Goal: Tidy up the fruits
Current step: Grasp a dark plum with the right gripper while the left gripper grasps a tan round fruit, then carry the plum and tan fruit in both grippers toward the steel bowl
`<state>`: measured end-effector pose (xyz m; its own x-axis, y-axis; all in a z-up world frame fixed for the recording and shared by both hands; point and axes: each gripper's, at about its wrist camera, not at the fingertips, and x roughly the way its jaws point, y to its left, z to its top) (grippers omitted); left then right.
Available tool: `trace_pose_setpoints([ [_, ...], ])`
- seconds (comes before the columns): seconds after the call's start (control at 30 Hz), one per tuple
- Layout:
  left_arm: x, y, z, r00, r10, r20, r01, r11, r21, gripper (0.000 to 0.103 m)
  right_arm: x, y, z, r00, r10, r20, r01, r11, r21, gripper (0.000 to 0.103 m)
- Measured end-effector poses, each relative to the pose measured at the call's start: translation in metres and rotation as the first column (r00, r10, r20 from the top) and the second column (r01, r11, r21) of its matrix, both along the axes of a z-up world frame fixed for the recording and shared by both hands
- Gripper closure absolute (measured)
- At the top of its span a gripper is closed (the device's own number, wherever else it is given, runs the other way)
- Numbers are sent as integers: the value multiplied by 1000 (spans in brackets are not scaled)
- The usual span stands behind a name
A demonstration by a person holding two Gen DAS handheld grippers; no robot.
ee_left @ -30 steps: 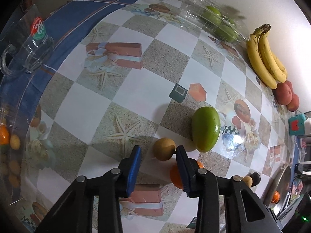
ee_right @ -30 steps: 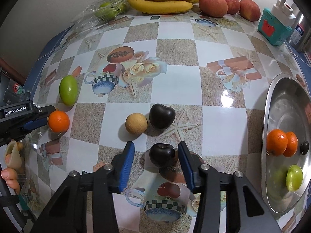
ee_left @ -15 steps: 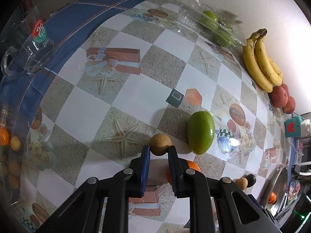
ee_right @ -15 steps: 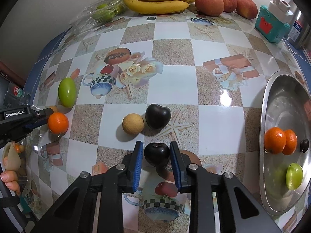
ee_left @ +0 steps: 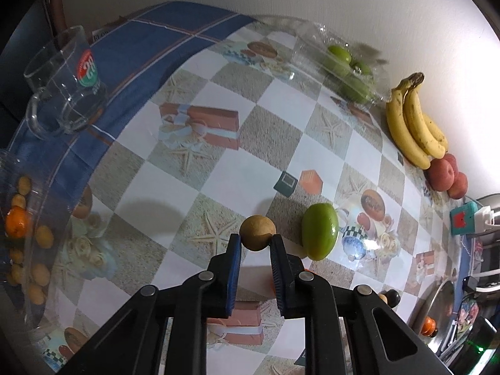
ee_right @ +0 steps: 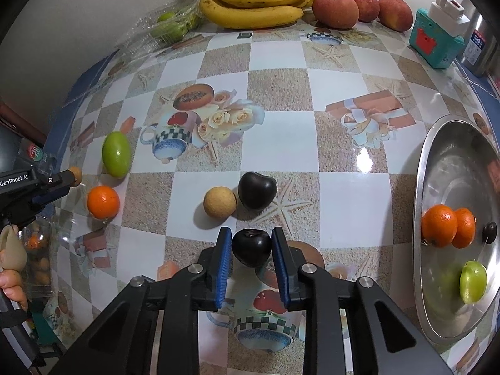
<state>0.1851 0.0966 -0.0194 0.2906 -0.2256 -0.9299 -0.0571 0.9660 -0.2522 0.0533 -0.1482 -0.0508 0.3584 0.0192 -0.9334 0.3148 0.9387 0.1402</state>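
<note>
Left gripper clamps a round tan fruit, possibly a longan; right gripper clamps a glossy dark plum.

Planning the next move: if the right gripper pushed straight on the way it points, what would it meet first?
Probably the tablecloth just beneath the dark plum gripped by the right gripper; depth unclear.

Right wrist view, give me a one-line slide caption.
Right tool shut on a dark plum, steel bowl of sorted fruit alongside.
</note>
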Motion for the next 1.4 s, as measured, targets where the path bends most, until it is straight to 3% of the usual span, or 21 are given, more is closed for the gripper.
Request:
trace_pose_setpoints([
  [0.33, -2, 6, 16, 999, 6, 45, -7, 1000, 6, 83, -5, -12, 19, 998, -33, 51, 32, 999, 27, 76],
  [0.67, -10, -18, 33, 996, -24, 83, 22, 1000, 22, 83, -16, -49, 31, 990, -121, 72, 118, 992, 46, 76],
  [1.1, -33, -103, 45, 981, -168, 100, 168, 986, 18, 83, -61, -148, 53, 935, -337, 109, 330, 941, 77, 76],
  [1.23, -39, -130, 45, 971, -217, 98, 215, 976, 25, 83, -71, -163, 55, 928, -356, 114, 349, 934, 75, 76],
  [1.4, -43, -155, 31, 963, -265, 57, 264, 964, 30, 83, -67, -159, 53, 940, -321, 115, 314, 946, 74, 76],
])
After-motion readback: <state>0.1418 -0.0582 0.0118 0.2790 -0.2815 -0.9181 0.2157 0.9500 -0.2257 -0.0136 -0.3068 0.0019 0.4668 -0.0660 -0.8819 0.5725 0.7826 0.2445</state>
